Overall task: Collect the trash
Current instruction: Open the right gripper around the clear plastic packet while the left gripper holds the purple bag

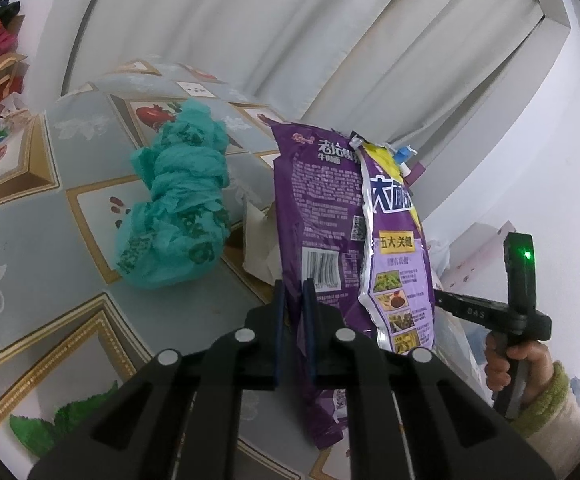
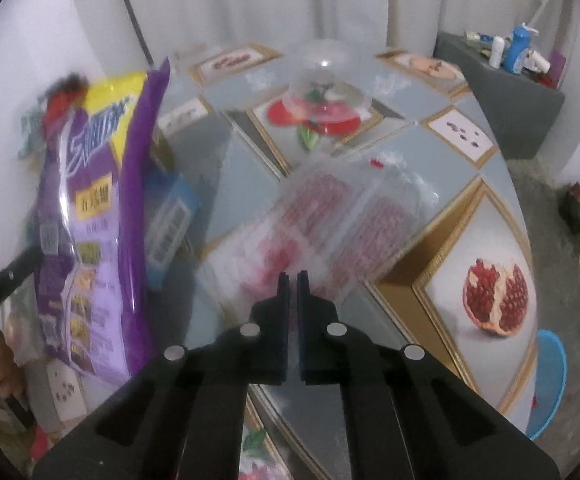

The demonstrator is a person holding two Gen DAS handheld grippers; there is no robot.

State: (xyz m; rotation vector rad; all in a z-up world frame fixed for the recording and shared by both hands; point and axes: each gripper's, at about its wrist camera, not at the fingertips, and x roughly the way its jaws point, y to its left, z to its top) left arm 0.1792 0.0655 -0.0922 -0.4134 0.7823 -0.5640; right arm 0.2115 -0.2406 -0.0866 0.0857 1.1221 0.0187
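Observation:
My left gripper (image 1: 294,286) is shut on the lower edge of a tall purple noodle bag (image 1: 318,200), which stands upright over the table; a yellow and purple wrapper (image 1: 398,264) hangs against its right side. The same purple bag (image 2: 101,240) fills the left of the right wrist view. My right gripper (image 2: 293,280) points down at the table, its jaws pressed together on the near edge of a flat clear plastic wrapper (image 2: 342,216) with red print. A crumpled teal plastic bag (image 1: 173,208) lies on the table left of the purple bag.
The tablecloth (image 2: 430,152) carries fruit pictures. A clear dome over a red plate (image 2: 326,92) stands farther back, and a blue packet (image 2: 169,224) lies beside the bag. A grey cabinet with bottles (image 2: 510,52) is at far right, a blue basin (image 2: 550,380) on the floor. White curtains hang behind.

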